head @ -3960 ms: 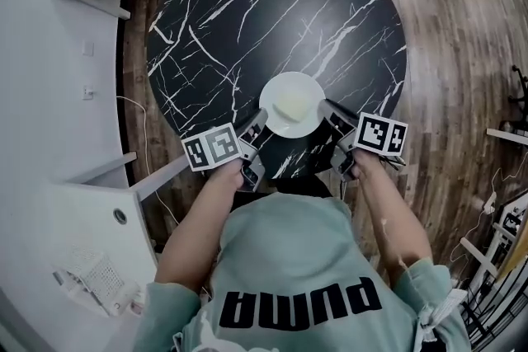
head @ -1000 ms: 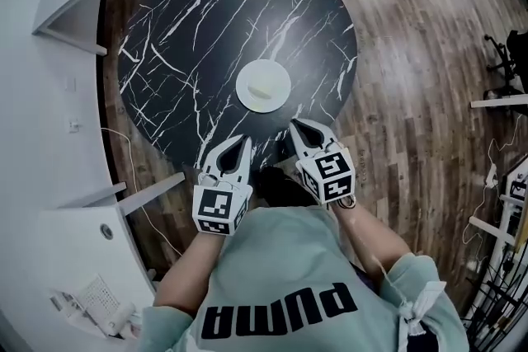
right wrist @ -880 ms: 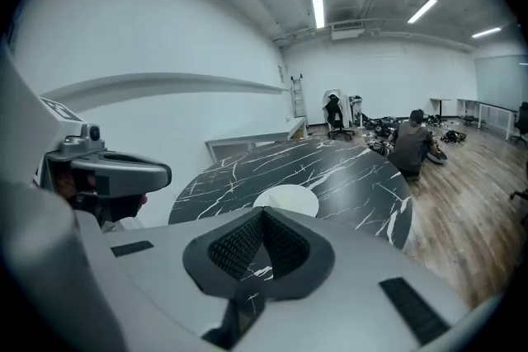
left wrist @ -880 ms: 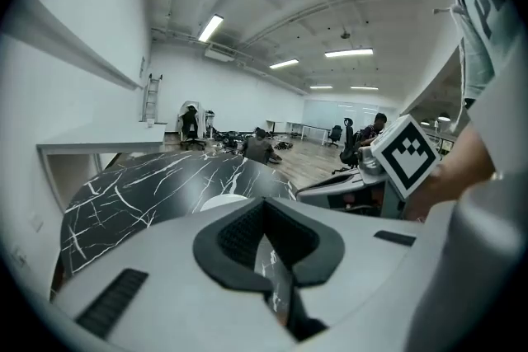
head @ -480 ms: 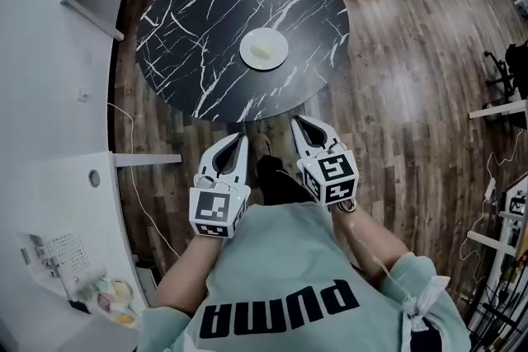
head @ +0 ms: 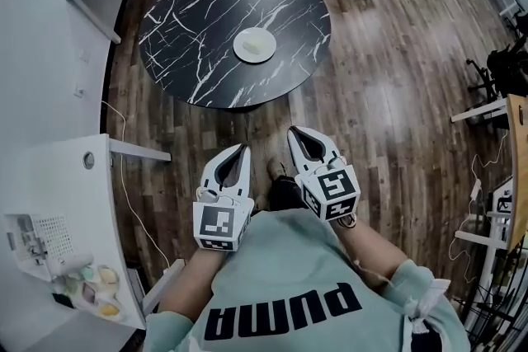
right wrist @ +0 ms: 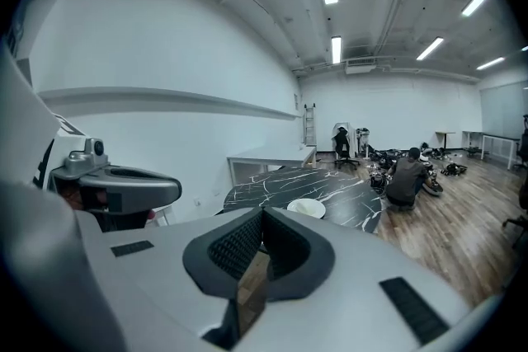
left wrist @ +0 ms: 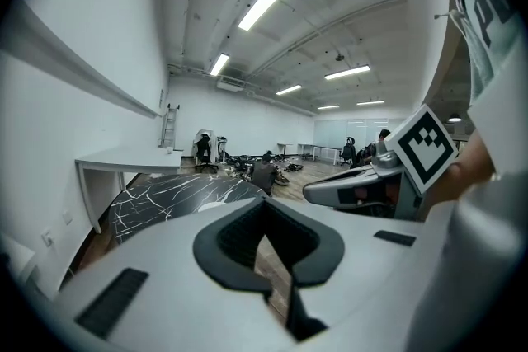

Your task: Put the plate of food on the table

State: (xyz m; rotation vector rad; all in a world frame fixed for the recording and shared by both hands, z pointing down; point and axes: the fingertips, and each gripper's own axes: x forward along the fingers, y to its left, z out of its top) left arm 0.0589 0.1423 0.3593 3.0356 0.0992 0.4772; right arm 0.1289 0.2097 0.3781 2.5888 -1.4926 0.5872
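Judging the task as done in substance: the plate (head: 243,50) lies flat on the black marbled tabletop (head: 186,16), near its middle and well in from the rim. The pale food (head: 257,42) rests on it, and nothing looks spilled.

Both tools are well apart from the tabletop, held close to my body over the wooden floor (head: 388,95). On my left gripper (head: 243,149) the fingers (left wrist: 198,268) are pressed together with nothing between them. My right gripper (head: 294,131) is likewise clenched on nothing; only a thin slit of floor shows between its fingers in the right gripper view. Neither touches the plate.

Remaining work, as far as the pictures show: none. The plate needs no correction where it lies.

Count:
- plates: one
- portions of food: one pale lump; I cannot tell what it is
- tabletops carrying the plate: one, round
- grippers: two, both empty
- other persons: one, crouched on the floor (right wrist: 408,177) beyond the tabletop
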